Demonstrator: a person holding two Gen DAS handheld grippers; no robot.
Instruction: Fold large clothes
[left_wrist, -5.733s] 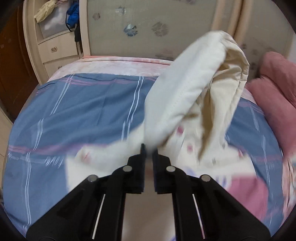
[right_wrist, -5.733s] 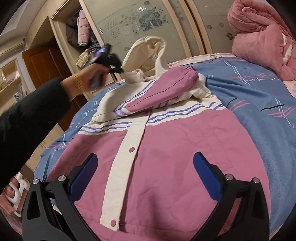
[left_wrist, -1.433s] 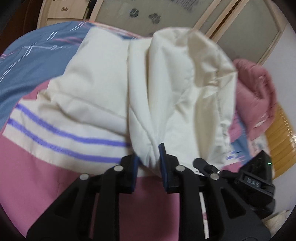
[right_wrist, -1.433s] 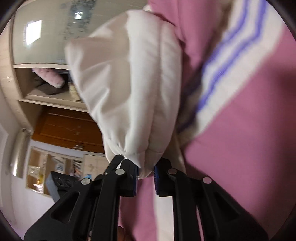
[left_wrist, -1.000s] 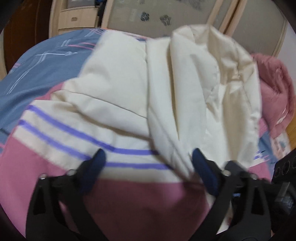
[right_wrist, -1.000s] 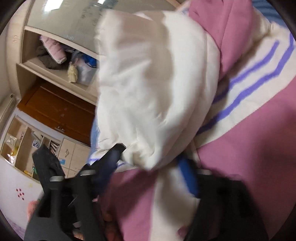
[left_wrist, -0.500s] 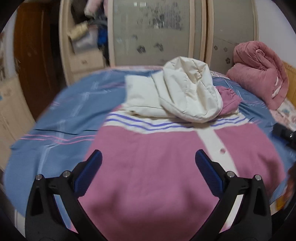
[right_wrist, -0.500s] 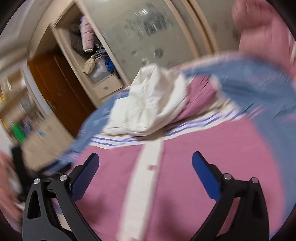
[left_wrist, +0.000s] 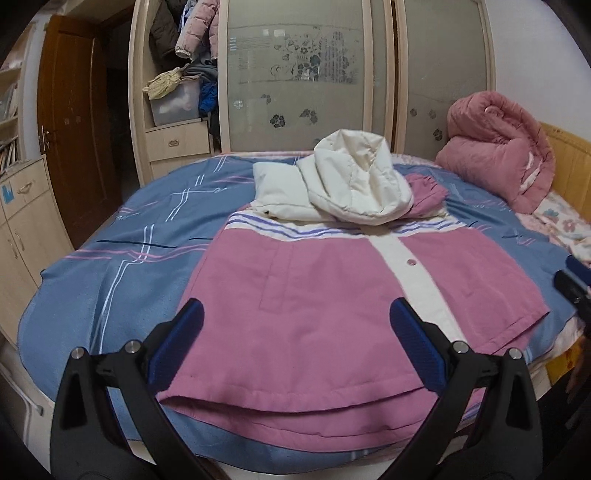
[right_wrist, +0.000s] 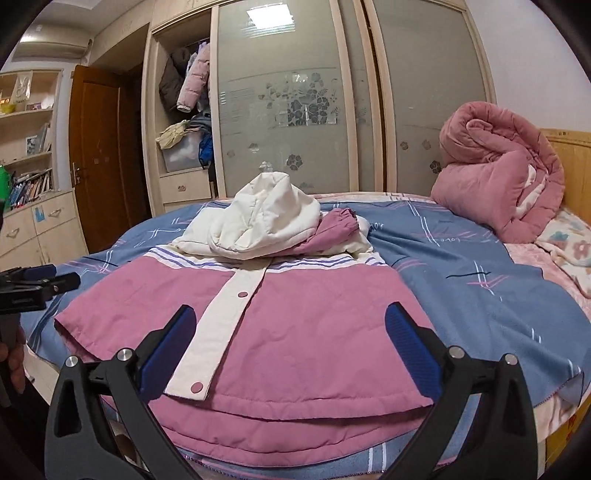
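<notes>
A pink and cream jacket (left_wrist: 332, 295) lies flat on the blue bed (left_wrist: 129, 258), front up, its hem toward me. Its cream hood (left_wrist: 358, 184) is folded down over the chest, with a pink sleeve cuff (left_wrist: 424, 188) beside it. The jacket also shows in the right wrist view (right_wrist: 295, 325), with the hood (right_wrist: 266, 221) on top. My left gripper (left_wrist: 295, 332) is open and empty above the hem. My right gripper (right_wrist: 288, 339) is open and empty above the hem too. The left gripper shows at the left edge of the right wrist view (right_wrist: 33, 284).
A rolled pink quilt (left_wrist: 498, 147) sits at the bed's far right against a wooden headboard (left_wrist: 569, 166). A wardrobe with glass sliding doors (left_wrist: 303, 85) stands behind the bed. Cabinets (left_wrist: 22, 229) and a door (left_wrist: 74, 147) are on the left.
Both grippers let go of the cream hood, which now rests folded over the chest. Both pulled back to the hem side of the bed and stand open.
</notes>
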